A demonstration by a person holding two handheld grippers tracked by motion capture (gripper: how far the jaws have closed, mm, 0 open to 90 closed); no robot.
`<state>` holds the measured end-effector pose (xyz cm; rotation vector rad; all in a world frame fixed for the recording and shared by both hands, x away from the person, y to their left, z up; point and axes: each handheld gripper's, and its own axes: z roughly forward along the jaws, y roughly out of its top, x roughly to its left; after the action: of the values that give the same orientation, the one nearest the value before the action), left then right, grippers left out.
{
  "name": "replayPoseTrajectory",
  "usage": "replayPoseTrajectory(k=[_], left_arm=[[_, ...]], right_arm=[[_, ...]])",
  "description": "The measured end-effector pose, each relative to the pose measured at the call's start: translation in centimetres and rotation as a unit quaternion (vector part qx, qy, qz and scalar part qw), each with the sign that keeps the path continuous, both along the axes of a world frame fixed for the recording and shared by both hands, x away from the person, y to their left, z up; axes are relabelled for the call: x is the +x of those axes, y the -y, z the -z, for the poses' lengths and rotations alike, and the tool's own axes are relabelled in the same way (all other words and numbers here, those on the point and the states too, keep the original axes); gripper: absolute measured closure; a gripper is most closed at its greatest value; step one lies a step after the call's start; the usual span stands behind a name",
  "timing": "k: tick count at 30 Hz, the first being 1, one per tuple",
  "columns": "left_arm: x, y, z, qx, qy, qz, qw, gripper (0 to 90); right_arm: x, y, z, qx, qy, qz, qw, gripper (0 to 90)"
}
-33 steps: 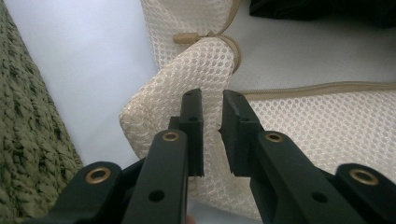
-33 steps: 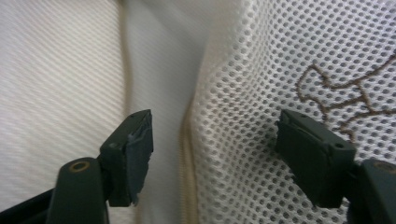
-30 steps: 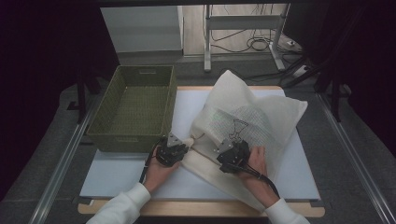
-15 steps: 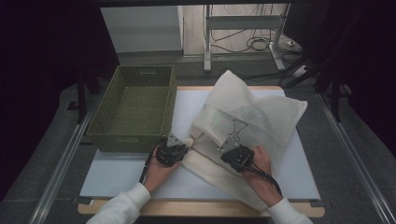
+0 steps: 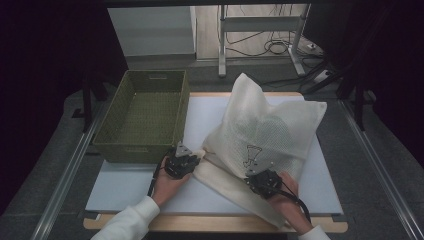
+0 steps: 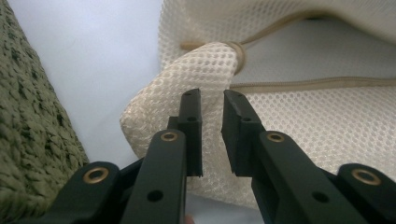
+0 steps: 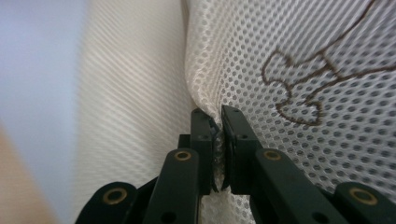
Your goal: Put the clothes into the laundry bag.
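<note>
Between both grippers, mesh bag (image 5: 267, 132), right gripper (image 5: 260, 181) pinching its fold

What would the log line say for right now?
left gripper: shut on mesh laundry bag corner | right gripper: shut on bag's mesh fold | green woven basket: empty, left of bag

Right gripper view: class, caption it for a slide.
Right claw pinches a fold of the cream mesh bag.

Green woven basket (image 5: 142, 117), white table (image 5: 125, 182)
</note>
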<state>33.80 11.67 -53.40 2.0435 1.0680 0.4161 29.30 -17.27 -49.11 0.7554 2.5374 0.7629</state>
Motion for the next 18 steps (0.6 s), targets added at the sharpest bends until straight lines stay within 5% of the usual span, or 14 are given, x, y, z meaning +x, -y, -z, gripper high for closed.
replayPoseTrajectory(k=[4,7,13,18], left_arm=[[0.0,0.0,0.1,0.001,-0.002,-0.001,1.0000,77.8],[0.1,0.0,0.2,0.001,-0.003,0.001,1.0000,76.7],[0.0,-0.1,0.1,-0.007,-0.002,0.005,1.0000,74.5],[-0.1,-0.2,-0.1,-0.016,-0.001,0.013,0.9998,70.7]], right_arm=[[1.4,-0.6,2.2,-0.007,0.007,0.021,0.9997,82.3],[2.6,-0.5,2.7,0.022,-0.003,0.041,0.9989,75.4],[2.4,0.2,2.1,0.071,-0.031,0.041,0.9962,49.7],[1.8,1.4,-0.1,0.135,-0.033,0.031,0.9899,42.0]])
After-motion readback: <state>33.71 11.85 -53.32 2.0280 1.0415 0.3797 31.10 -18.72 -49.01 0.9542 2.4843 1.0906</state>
